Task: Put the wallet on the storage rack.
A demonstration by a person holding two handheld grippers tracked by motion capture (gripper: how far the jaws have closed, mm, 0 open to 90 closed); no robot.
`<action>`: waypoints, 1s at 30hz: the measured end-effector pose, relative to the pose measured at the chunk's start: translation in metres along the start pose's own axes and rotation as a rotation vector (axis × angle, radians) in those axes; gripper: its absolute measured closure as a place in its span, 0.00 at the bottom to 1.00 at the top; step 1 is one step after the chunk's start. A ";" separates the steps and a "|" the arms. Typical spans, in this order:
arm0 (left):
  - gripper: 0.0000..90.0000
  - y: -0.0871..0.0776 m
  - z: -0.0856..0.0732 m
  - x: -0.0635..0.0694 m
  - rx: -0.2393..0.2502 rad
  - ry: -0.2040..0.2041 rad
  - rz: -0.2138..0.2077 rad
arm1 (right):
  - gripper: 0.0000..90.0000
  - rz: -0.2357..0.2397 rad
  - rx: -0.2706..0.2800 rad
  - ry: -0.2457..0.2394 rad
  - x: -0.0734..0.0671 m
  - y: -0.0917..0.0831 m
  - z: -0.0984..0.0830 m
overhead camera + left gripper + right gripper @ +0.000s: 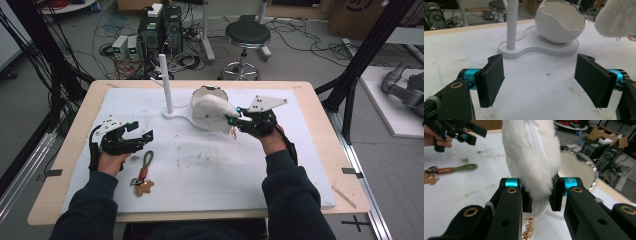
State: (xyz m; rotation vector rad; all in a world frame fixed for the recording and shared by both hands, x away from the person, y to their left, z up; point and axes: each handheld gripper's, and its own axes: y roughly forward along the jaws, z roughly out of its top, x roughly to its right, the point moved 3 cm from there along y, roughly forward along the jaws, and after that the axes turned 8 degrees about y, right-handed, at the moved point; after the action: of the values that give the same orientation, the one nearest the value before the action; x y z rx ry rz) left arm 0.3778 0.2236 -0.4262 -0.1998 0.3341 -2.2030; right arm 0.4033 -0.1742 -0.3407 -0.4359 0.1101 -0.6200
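Looking forward and down from above onto the tabletop (pixel 200 170). Riding low and close along each hand-held gripper, facing across it. Shared by all three: the white bowl (pixel 560 23).

White fluffy zippered pouch (pixel 531 157) held aloft beside egg-shaped bowl (pixel 560 22).

Lab, floor cables (pixel 125 22), computer towers (pixel 161 27)

Fluffy white pouch (pixel 531 157) top cut off by right gripper view's upper edge.
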 end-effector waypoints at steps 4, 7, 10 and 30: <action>0.27 0.000 -0.002 -0.002 -0.006 -0.012 0.002 | 0.85 -0.017 -0.002 -0.042 0.010 0.004 0.024; 0.27 0.002 -0.003 -0.002 -0.015 -0.010 -0.003 | 0.85 -0.023 -0.019 -0.065 0.015 0.008 0.037; 0.27 0.003 -0.004 -0.001 -0.014 -0.017 -0.011 | 0.85 -0.038 -0.036 -0.104 0.025 0.019 0.057; 0.28 0.004 -0.006 -0.002 -0.012 -0.038 -0.017 | 0.85 -0.121 -0.160 -0.238 0.062 0.084 0.056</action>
State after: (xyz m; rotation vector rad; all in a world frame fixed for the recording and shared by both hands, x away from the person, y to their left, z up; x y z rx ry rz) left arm 0.3809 0.2239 -0.4329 -0.2516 0.3264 -2.2119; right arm 0.5116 -0.1293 -0.3239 -0.6721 -0.0950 -0.6760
